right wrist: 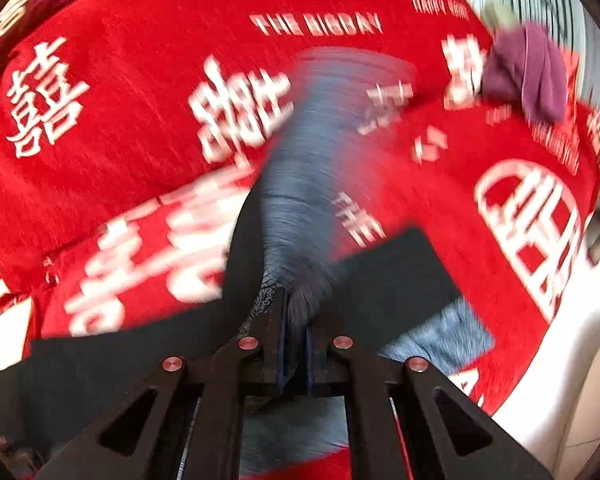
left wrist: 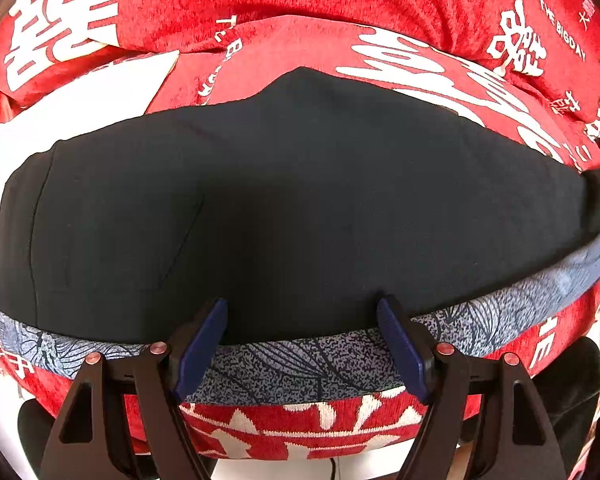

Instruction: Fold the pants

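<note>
Left wrist view is showing the left hand-held gripper point(left wrist: 302, 344) standing spread over the patterned blue-grey band point(left wrist: 300, 364) at the near edge of the dark pants point(left wrist: 284, 208), gripping nothing. The pants are lying flat on the red blanket point(left wrist: 300, 12). In the blurred right wrist view, the right hand-held gripper point(right wrist: 296, 344) is pinching a bunch of blue-grey cloth point(right wrist: 300, 200). I am judging that this lifted part should be carried across evenly and kept taut, so the edges meet.

Pants point(right wrist: 300, 168) motion-blurred beyond right tool point(right wrist: 296, 320); blanket point(right wrist: 120, 60) lettering smeared.
</note>
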`<state>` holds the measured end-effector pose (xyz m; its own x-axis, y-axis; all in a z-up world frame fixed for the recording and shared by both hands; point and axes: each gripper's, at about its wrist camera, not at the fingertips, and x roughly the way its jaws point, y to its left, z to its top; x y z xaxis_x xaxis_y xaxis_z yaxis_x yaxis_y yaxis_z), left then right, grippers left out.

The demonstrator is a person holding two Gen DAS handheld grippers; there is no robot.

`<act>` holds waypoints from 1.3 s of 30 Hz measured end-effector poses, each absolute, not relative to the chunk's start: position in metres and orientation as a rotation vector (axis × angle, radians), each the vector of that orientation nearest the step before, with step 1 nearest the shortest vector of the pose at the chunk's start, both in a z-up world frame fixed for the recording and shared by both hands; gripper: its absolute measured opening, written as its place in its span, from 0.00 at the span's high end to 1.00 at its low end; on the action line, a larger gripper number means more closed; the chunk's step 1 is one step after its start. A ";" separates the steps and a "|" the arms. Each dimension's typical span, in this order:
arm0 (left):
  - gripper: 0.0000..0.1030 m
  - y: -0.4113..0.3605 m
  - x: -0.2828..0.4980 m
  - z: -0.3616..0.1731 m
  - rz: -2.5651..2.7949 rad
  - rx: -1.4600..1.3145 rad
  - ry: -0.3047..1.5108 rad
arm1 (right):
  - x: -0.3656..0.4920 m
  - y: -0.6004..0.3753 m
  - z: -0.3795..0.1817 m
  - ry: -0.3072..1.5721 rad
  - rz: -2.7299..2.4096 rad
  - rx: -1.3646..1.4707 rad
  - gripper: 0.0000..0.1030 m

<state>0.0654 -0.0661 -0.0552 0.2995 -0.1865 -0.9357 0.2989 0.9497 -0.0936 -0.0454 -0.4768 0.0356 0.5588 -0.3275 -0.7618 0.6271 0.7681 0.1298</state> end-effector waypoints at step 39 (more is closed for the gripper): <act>0.24 -0.118 0.045 -0.027 -0.382 0.240 1.152 | -0.159 -0.511 0.072 0.503 -0.815 0.567 0.31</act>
